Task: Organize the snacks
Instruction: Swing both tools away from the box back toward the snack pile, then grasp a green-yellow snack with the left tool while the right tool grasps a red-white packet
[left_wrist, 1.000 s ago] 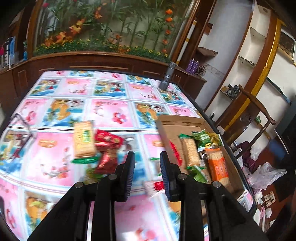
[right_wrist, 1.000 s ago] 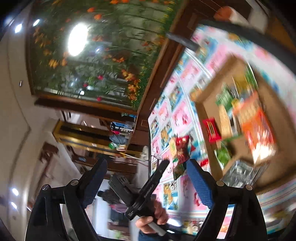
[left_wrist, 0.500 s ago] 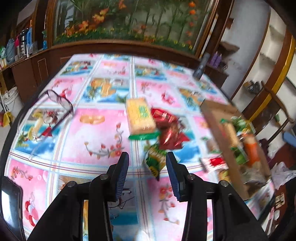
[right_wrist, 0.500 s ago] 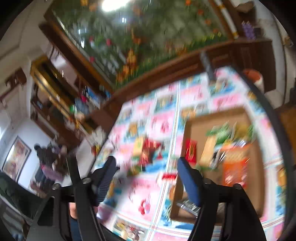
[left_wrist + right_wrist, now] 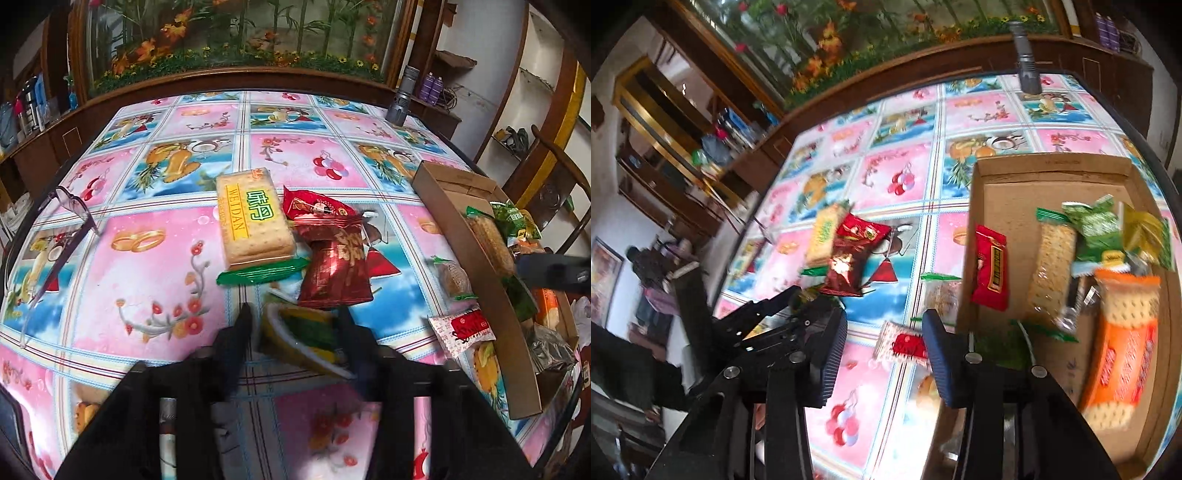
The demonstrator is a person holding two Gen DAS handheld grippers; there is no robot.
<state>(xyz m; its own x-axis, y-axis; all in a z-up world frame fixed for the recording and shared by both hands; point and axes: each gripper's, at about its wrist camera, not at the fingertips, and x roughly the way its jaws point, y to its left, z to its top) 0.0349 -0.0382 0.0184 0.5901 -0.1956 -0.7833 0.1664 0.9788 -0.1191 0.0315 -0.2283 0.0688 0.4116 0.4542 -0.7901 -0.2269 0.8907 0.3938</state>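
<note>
My left gripper (image 5: 295,325) is open, its fingers on either side of a yellow-green snack packet (image 5: 306,338) lying on the table. Beyond it lie a cracker pack with green lettering (image 5: 253,218), a dark red bag (image 5: 334,266), a red packet (image 5: 314,205), a small round cake (image 5: 453,278) and a white-red sachet (image 5: 463,330). A cardboard box (image 5: 480,258) on the right holds several snacks. My right gripper (image 5: 884,332) is open and empty above the white-red sachet (image 5: 903,345), beside the box (image 5: 967,236).
Glasses (image 5: 64,229) lie at the table's left edge. A grey flashlight (image 5: 402,96) stands at the far right corner. A wooden cabinet runs behind the table; a chair (image 5: 554,177) stands to the right. The left gripper shows in the right wrist view (image 5: 798,306).
My left gripper has come down and forward so its fingers now flank the yellow-green packet. My right gripper has swung down towards the table beside the box.
</note>
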